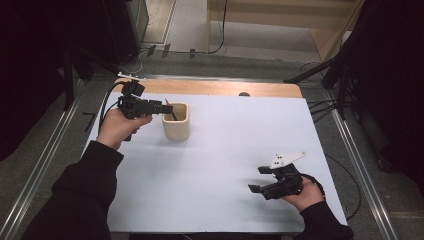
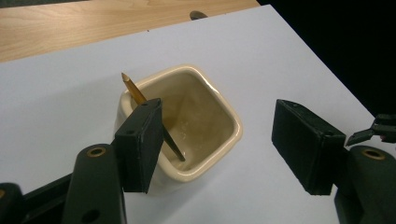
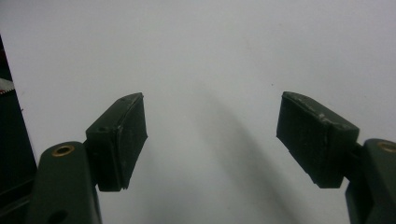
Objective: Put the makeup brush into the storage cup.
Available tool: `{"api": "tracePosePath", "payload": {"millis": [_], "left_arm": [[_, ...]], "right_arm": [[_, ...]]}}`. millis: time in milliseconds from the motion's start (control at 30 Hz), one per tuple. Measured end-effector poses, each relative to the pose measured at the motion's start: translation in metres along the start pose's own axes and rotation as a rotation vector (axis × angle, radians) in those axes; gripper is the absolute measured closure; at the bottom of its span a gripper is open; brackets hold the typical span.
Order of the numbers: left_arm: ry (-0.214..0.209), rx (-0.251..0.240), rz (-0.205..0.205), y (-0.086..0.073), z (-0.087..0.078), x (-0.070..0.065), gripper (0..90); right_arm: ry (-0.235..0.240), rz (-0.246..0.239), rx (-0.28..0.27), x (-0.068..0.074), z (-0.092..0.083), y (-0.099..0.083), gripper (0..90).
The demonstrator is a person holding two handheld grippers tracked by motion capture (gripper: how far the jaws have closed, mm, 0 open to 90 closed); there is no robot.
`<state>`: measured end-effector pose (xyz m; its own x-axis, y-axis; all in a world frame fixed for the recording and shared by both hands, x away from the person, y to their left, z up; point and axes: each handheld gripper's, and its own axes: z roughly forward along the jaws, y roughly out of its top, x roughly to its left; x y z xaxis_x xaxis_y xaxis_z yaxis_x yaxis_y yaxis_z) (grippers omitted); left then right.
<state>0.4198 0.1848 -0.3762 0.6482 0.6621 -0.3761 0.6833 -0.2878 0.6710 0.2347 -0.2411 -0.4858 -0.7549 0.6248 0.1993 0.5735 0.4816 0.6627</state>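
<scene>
We see the left gripper [image 2: 217, 149], jaws wide and empty, at the cup [image 2: 205, 121] — its pencil [image 2: 133, 88] leans toward the left jaw; the right gripper [image 3: 210, 140], also wide and empty, sits well apart.

Place: a lab or test room set up for recording, not a home.
Tabletop [image 1: 235, 150]: a wooden board covered by a plain white sheet, with bare wood showing along the far edge.
Frame: metal rails [image 1: 45, 165] run along both sides of the tabletop, on a grey floor.
Stands: dark tripod-like legs [image 1: 320, 70] rise at the far corners.
Cables: black cables [image 1: 220, 30] trail over the floor beyond the tabletop and at its right side.
Furniture: light wooden shelving [image 1: 320, 20] stands at the back.
Surroundings: dark at both sides.
</scene>
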Motion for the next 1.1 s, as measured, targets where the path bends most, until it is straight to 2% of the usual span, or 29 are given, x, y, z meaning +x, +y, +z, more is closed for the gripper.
{"api": "tracePosePath", "payload": {"millis": [467,1100], "left_arm": [[-0.02,0.023,0.01,-0.021,-0.002,-0.003,34.7],[-0.041,0.031,0.017,-0.052,-0.003,-0.005,34.6]], "right_arm": [[-0.003,-0.001,0.003,0.0,0.001,0.0,25.6],[-0.004,0.005,0.001,0.001,0.0,0.0,25.6]]}}
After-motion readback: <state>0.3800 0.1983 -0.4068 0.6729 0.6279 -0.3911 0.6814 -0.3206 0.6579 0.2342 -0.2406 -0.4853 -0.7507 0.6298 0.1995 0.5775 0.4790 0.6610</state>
